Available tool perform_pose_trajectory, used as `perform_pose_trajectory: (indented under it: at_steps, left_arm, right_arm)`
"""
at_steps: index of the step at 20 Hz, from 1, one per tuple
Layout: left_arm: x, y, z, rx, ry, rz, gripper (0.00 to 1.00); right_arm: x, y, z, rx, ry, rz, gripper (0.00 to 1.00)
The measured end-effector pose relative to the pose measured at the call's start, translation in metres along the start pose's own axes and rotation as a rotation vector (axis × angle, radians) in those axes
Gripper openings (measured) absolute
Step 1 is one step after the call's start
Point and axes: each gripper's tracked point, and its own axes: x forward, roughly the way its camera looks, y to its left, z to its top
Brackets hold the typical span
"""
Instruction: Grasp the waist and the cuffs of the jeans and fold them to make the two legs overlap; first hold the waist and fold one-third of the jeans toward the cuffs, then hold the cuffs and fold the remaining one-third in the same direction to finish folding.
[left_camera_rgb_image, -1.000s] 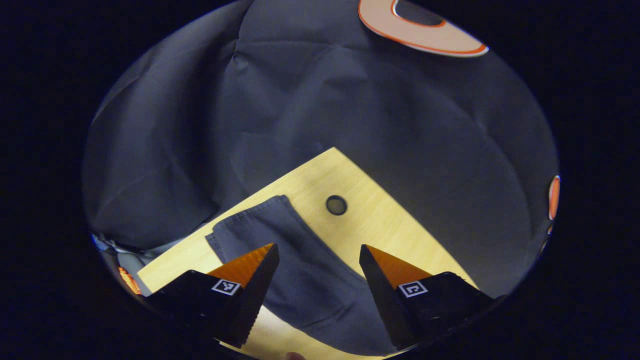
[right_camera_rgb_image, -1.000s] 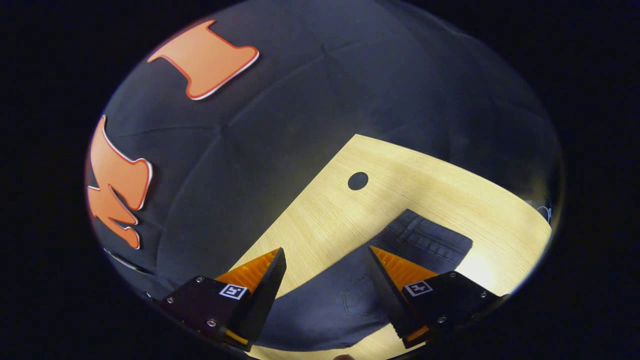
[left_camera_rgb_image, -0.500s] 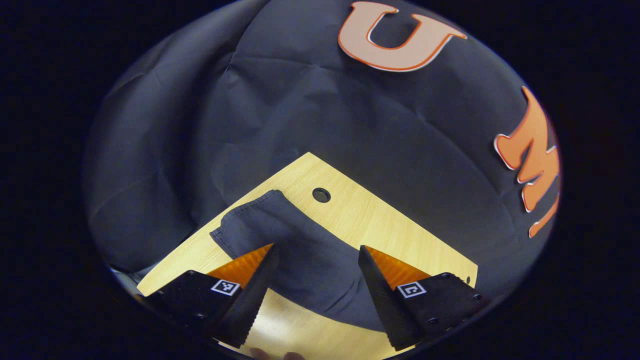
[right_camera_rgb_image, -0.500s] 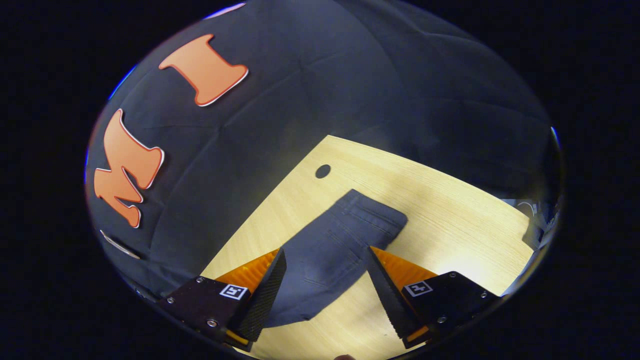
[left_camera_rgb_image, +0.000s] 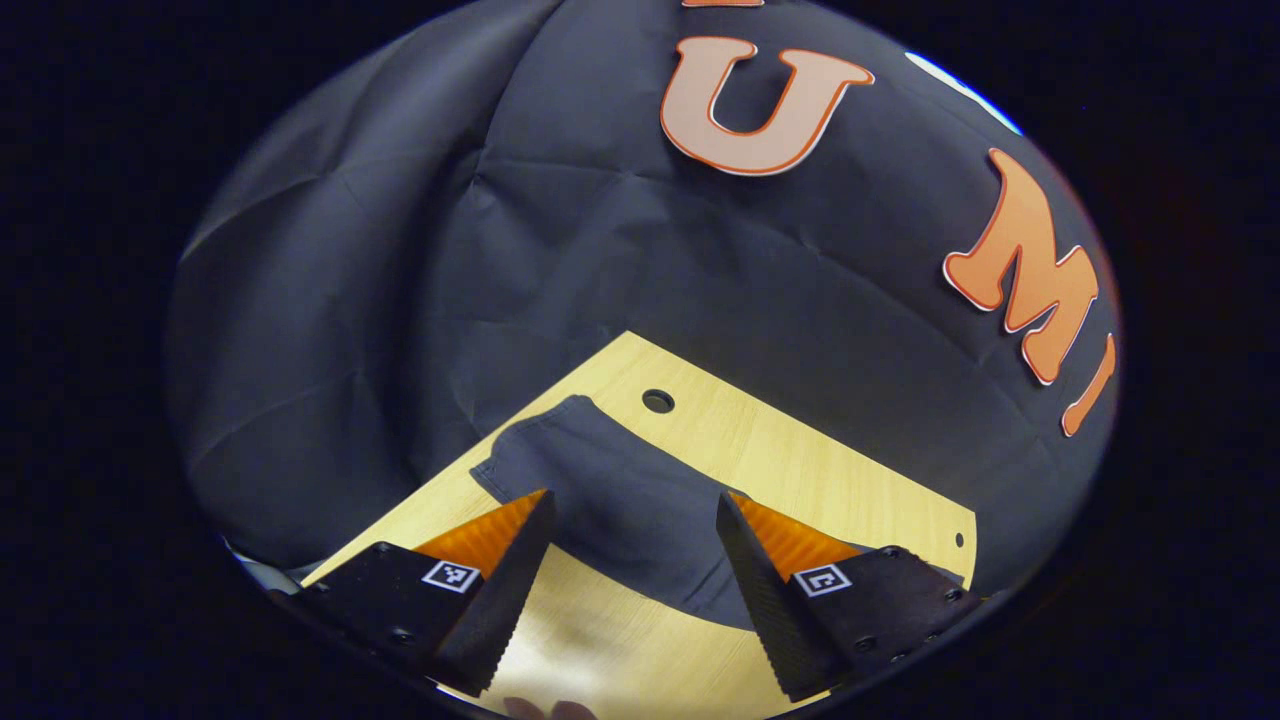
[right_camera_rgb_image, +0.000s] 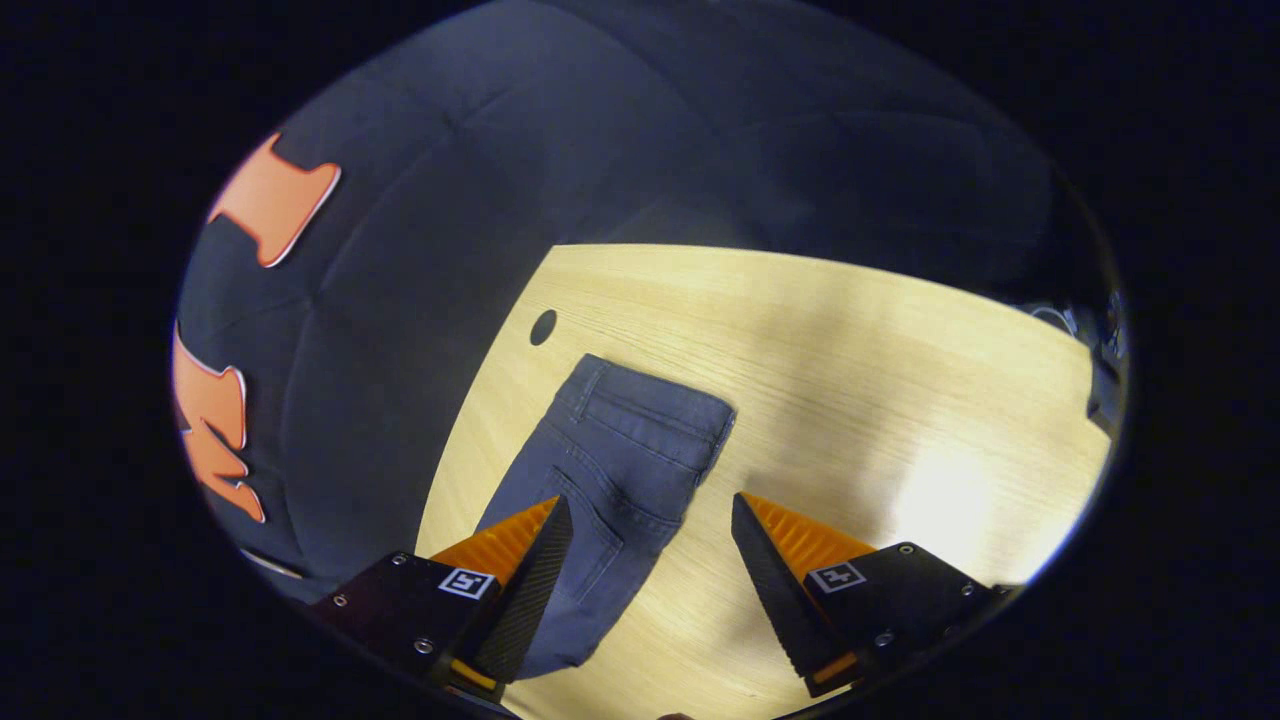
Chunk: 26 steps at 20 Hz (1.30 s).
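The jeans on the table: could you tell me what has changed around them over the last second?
Both tools have pulled back and away from the jeans, which look smaller and farther off in each view; the right tool has also swung, so the waist now points up the picture. The left tool now hangs over the cuff end. Unchanged: both tools open, gripping nothing, and the jeans lying flat on the wooden table.

We seem to be in a recording booth rather than a home: black cloth (left_camera_rgb_image: 420, 260) hangs as a wall right behind a pale wooden table (right_camera_rgb_image: 850, 340), which has a round cable hole (right_camera_rgb_image: 543, 327) near its corner.
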Motion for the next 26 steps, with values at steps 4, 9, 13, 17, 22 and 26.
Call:
perform_pose_trajectory:
  at_steps: [4,9,13,17,22,26]
  left_arm:
    - [-0.004,0.0,0.003,0.06,-0.022,0.01,0.98]
    - [-0.006,0.006,0.019,0.021,-0.071,0.041,0.98]
    - [-0.006,0.008,0.012,-0.025,-0.046,0.036,0.98]
    - [-0.002,0.018,0.011,-0.051,-0.047,0.041,0.98]
    - [0.001,0.039,0.013,-0.065,-0.048,0.05,0.98]
    - [0.004,0.058,0.015,-0.103,-0.037,0.041,0.98]
  right_arm:
    - [0.024,0.004,0.0,0.029,0.005,-0.009,0.98]
    - [0.039,0.001,0.011,0.092,-0.028,-0.013,0.96]
    - [0.044,-0.014,0.017,0.152,-0.085,0.006,0.48]
    - [0.037,-0.013,0.02,0.103,-0.126,0.002,0.3]
    - [0.01,0.012,0.03,-0.003,-0.202,0.019,0.24]
    - [-0.008,0.036,0.028,-0.126,-0.243,0.029,0.24]
